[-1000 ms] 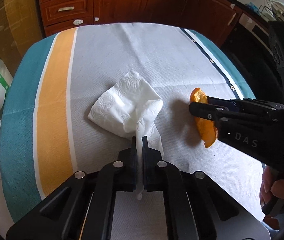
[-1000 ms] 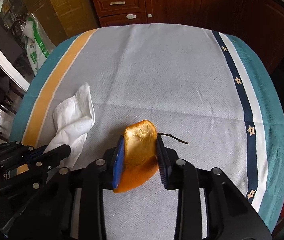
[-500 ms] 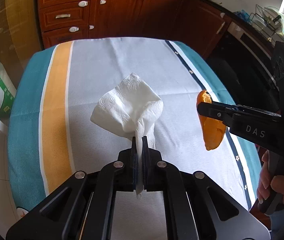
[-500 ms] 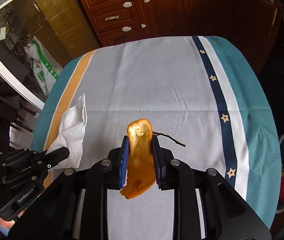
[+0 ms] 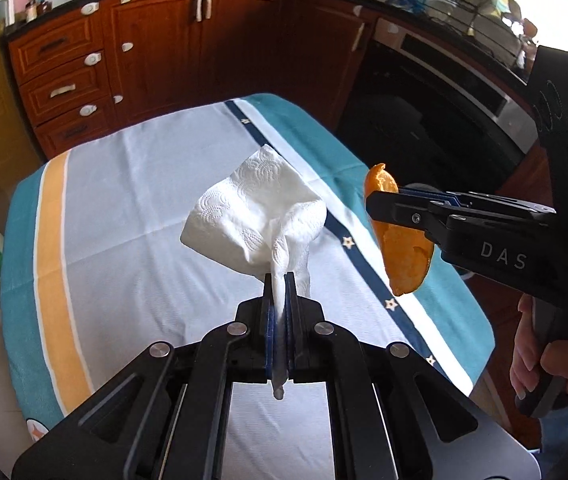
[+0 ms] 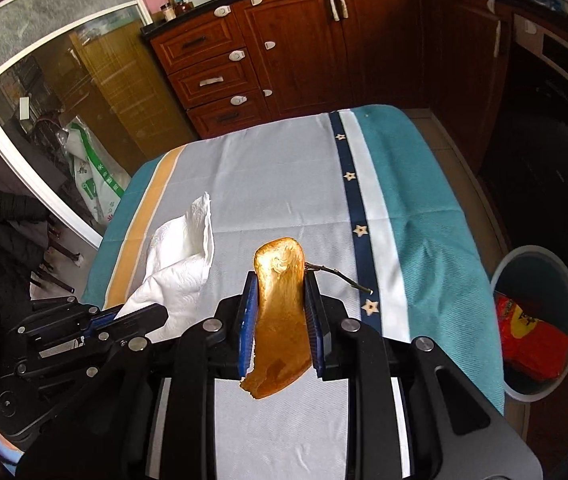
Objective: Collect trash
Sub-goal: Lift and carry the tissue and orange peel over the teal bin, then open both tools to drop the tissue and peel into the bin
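My left gripper [image 5: 279, 280] is shut on a crumpled white paper napkin [image 5: 256, 216] and holds it above the table; the napkin also shows in the right wrist view [image 6: 180, 268]. My right gripper [image 6: 278, 280] is shut on an orange fruit peel [image 6: 280, 312], also held in the air; the peel shows in the left wrist view [image 5: 399, 248] to the right of the napkin. A thin brown twig [image 6: 339, 276] lies on the tablecloth just right of the right gripper's fingers.
The table wears a striped cloth [image 6: 284, 184] of grey, teal, orange and navy with stars. A grey bin [image 6: 499, 276] holding a red-and-yellow wrapper [image 6: 531, 340] stands on the floor right of the table. Wooden cabinets [image 6: 303, 48] stand behind; a white-green bag [image 6: 92, 176] sits at the left.
Both grippers have risen off the table, carrying the napkin and the peel up with them. The views have tilted, and the bin has come into the right wrist view.
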`<control>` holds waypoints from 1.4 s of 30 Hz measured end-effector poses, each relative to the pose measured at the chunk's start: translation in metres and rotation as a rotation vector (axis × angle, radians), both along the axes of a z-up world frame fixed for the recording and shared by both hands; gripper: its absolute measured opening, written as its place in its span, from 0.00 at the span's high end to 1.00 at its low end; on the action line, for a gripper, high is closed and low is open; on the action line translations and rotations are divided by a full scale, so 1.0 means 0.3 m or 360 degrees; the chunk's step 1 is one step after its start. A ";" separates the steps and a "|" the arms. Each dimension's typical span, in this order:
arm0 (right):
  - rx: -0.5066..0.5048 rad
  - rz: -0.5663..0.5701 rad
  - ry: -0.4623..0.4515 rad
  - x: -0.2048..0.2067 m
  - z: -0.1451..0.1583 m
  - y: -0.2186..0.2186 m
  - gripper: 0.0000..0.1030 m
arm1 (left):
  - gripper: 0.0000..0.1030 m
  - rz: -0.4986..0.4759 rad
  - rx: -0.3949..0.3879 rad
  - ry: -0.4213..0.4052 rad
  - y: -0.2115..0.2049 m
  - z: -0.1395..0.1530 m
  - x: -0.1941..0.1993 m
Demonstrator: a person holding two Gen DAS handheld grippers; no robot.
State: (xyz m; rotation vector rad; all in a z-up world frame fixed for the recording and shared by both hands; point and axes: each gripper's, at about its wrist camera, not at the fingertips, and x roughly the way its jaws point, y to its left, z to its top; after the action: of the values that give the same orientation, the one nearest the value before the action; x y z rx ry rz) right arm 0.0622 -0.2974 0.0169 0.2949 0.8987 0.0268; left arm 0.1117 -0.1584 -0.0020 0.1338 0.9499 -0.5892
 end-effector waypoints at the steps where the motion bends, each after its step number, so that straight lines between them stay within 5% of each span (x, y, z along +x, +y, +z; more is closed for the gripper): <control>1: 0.0006 -0.0031 -0.0008 -0.023 0.005 -0.034 0.79 | 0.95 -0.0037 0.0006 0.0004 -0.038 0.002 -0.008; 20: 0.0163 -0.0723 0.0024 -0.455 -0.121 -0.825 0.78 | 0.95 -0.0637 0.0172 0.0146 -0.837 -0.108 -0.089; 36: 0.0258 -0.0757 0.0206 -0.381 -0.336 -1.003 0.72 | 0.93 -0.0792 0.0367 0.0261 -1.175 -0.317 -0.069; 38: 0.0266 -0.0758 0.0199 -0.360 -0.341 -1.009 0.53 | 0.87 -0.0798 0.0393 0.0273 -1.190 -0.331 -0.066; 40: 0.0269 -0.0778 0.0193 -0.352 -0.342 -1.010 0.19 | 0.43 -0.0796 0.0437 0.0232 -1.213 -0.337 -0.062; 42: 0.0282 -0.0788 0.0201 -0.346 -0.349 -1.014 0.18 | 0.25 -0.0771 0.0478 0.0148 -1.221 -0.338 -0.062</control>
State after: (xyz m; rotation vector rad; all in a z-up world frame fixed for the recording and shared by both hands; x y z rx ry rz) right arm -0.0417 -0.6017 -0.0877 0.6841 0.9295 -0.3749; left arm 0.0931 -0.5247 -0.1033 0.6218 1.1002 -0.8994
